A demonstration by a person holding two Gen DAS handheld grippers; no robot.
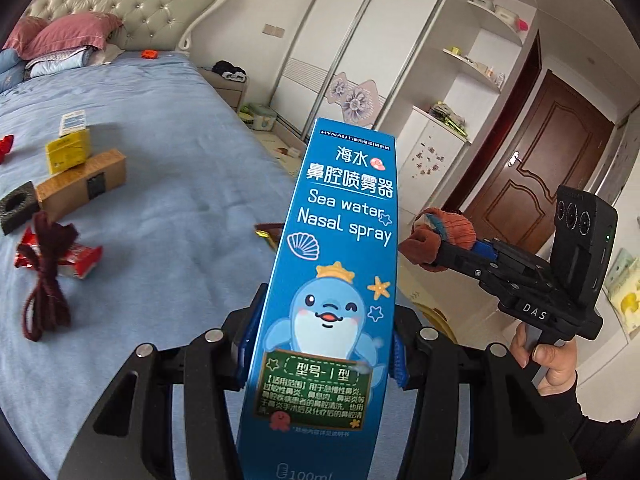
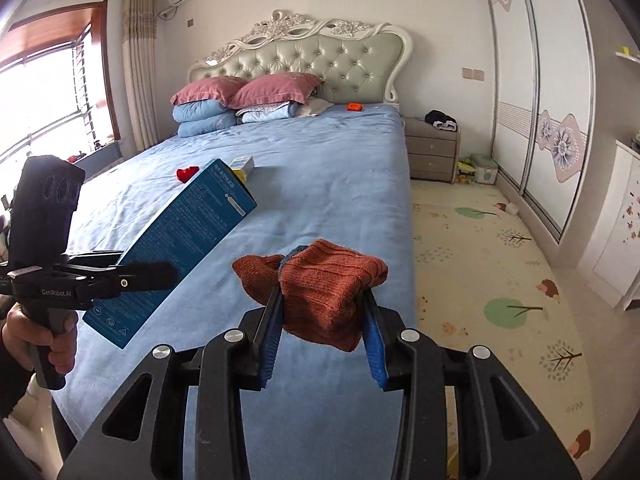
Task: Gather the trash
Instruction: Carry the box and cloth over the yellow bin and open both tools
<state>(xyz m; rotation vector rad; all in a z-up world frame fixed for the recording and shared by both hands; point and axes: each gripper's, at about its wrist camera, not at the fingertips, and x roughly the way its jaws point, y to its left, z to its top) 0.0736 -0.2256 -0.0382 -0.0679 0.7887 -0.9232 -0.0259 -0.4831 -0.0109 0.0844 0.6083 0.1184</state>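
Observation:
My left gripper (image 1: 320, 360) is shut on a tall blue nasal spray box (image 1: 340, 264) and holds it upright above the blue bed (image 1: 160, 208). The box also shows in the right wrist view (image 2: 188, 236), held by the left gripper (image 2: 160, 276). My right gripper (image 2: 320, 320) is shut on a rust-orange knitted cloth (image 2: 320, 284) above the bed's foot. In the left wrist view the right gripper (image 1: 432, 252) with the cloth (image 1: 444, 232) is to the right of the box.
On the bed lie a brown carton (image 1: 80, 184), a yellow box (image 1: 68, 152), a black foam piece (image 1: 18, 206), a dark red cord (image 1: 48, 276), red wrappers (image 1: 76, 260) and a red item (image 2: 187, 173). A nightstand (image 2: 432, 152), wardrobe (image 2: 540, 80) and play mat (image 2: 480, 260) are right.

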